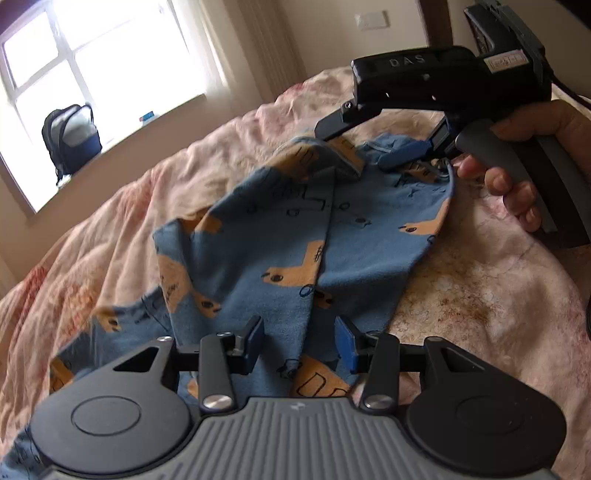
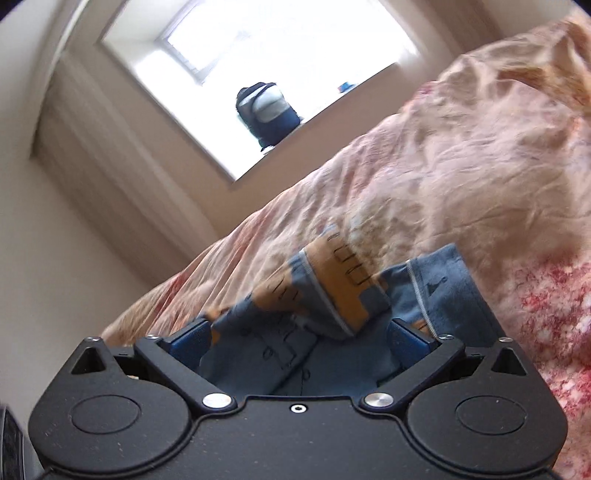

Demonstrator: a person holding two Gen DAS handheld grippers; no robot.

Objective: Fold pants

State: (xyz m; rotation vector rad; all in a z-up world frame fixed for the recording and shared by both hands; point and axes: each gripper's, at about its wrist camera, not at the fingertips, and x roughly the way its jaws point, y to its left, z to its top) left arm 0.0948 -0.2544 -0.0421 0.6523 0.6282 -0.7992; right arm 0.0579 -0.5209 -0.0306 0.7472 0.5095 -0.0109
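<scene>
I am working in a bedroom of a home. A bed fills most of both views, covered by a rumpled pink quilt (image 1: 480, 295) with a faded floral print, and a pair of small blue pants (image 1: 295, 229) with orange printed shapes lies spread on it. Beyond the far edge of the bed I see cream walls and a bright window (image 1: 85, 62) with white frames. A dark backpack (image 1: 72, 138) stands on the deep windowsill (image 2: 332, 107), with a small blue thing further along the sill. Pale curtains (image 2: 92, 147) hang beside the window, and a white switch plate (image 1: 371, 19) sits on the wall.
</scene>
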